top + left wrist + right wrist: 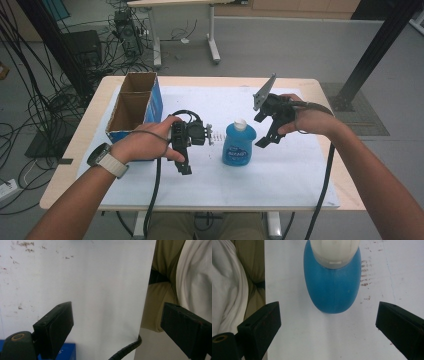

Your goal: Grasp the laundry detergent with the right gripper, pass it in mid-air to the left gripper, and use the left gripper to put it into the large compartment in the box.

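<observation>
The right gripper (266,131), jaws wide and empty, approaches the blue bottle (238,144) mid-surface; next it must straddle the bottle. The left gripper (186,159) waits, jaws open and empty.

Both grippers (186,155) (265,136) wide open

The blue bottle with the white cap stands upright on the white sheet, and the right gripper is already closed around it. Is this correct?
Not quite. The right gripper is open and only hovers over the blue bottle, as the right gripper view shows: both jaws stand apart from it. The bottle does stand upright on the white sheet.
</observation>
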{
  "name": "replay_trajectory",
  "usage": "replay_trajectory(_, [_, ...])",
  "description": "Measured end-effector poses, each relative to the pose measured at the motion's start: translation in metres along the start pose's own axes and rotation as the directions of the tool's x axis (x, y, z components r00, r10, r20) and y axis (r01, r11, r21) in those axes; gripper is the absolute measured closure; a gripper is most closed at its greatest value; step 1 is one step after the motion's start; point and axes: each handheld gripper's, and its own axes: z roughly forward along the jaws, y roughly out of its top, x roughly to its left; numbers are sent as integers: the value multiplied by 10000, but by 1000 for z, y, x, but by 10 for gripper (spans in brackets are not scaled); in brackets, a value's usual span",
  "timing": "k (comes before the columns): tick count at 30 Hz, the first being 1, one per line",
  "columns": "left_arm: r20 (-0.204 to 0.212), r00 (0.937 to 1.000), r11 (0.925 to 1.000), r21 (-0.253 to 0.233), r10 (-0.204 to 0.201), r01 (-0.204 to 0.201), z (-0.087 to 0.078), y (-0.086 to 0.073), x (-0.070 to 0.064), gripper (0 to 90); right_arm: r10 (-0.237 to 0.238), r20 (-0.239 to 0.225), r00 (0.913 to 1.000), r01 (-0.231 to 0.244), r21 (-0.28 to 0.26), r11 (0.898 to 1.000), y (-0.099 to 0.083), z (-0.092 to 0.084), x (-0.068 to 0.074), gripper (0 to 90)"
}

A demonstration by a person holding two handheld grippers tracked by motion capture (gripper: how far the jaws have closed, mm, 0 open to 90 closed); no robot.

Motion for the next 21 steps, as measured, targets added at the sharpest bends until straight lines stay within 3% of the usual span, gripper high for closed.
replay_trajectory(21, [32,10000,10000,-40,-33,33,1,0,0,117,-90,149,9998,99,-577,9983,-15,16,-4,56])
